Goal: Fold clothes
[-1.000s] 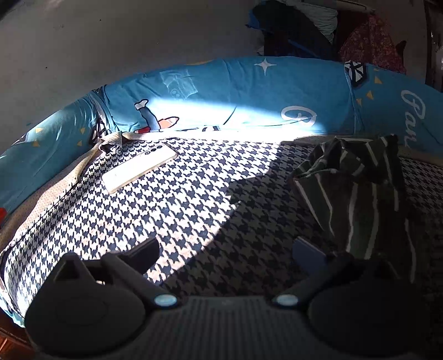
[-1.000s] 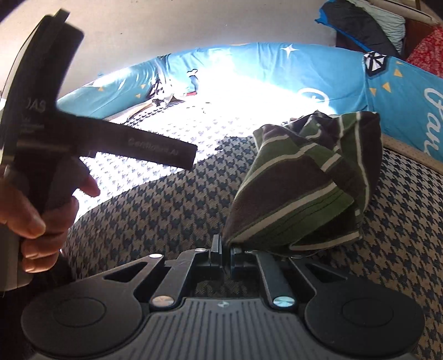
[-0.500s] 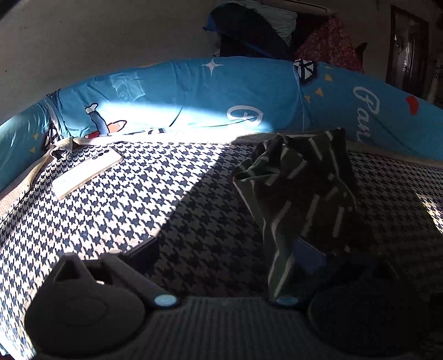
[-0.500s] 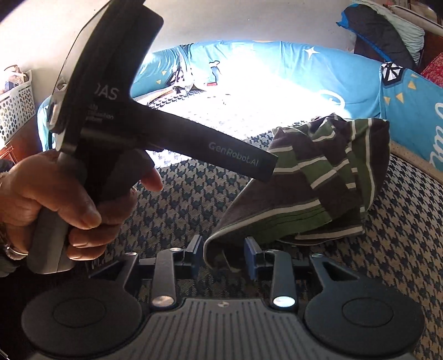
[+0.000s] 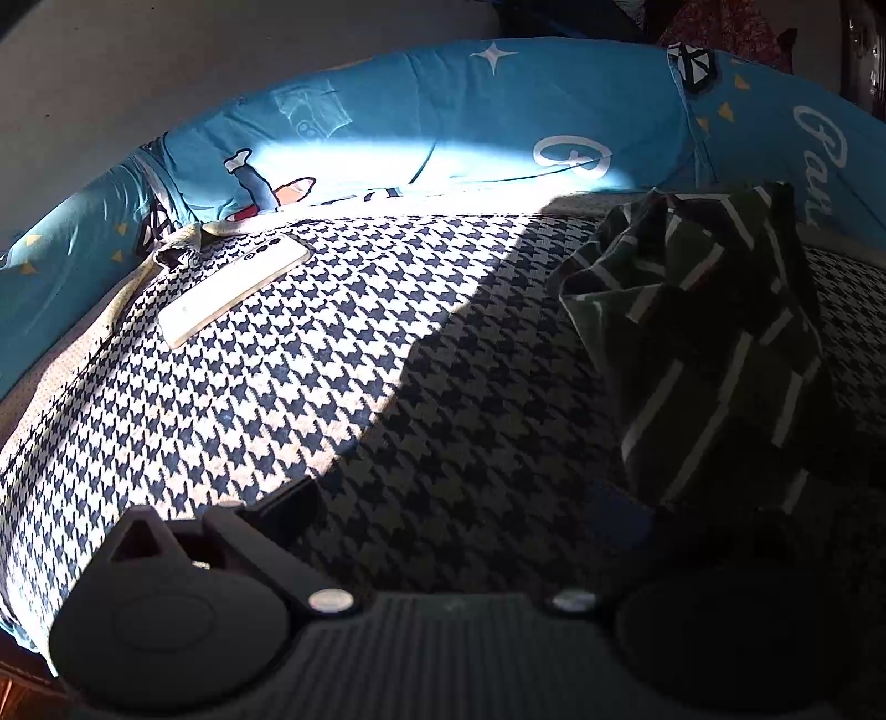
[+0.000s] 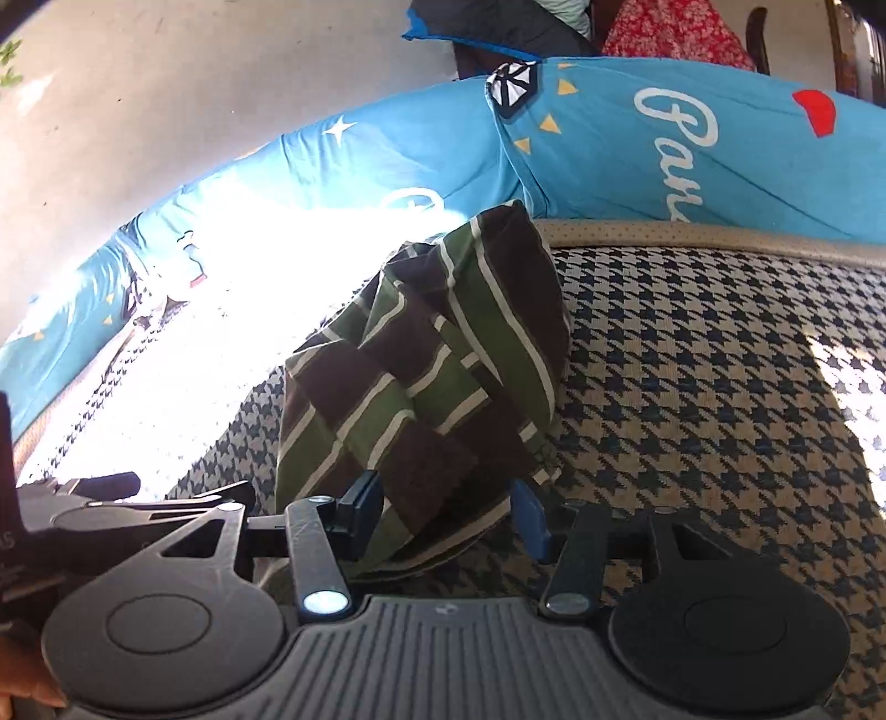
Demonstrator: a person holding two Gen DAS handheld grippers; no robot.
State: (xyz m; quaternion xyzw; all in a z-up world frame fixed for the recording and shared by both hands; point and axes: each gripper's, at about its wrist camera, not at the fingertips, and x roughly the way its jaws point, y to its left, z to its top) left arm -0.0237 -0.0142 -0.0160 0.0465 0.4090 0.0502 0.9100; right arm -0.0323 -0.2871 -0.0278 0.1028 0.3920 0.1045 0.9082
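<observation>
A green and brown striped garment lies in a crumpled heap on the houndstooth cover. My right gripper is open, and the garment's near edge sits loosely between its blue-padded fingers. In the left wrist view the same garment lies in shadow to the right. My left gripper is open over the bare cover with nothing between its fingers, and its right finger is just short of the garment's near edge.
A white phone lies on the sunlit cover at the far left. A blue printed bolster curves along the back edge. The left tool's black body shows at the right view's left edge. Piled clothes sit behind the bolster.
My right gripper, shut on the garment's edge a second ago, has opened wide and let it go. The left tool has dropped from high in the right view to its lower left.
</observation>
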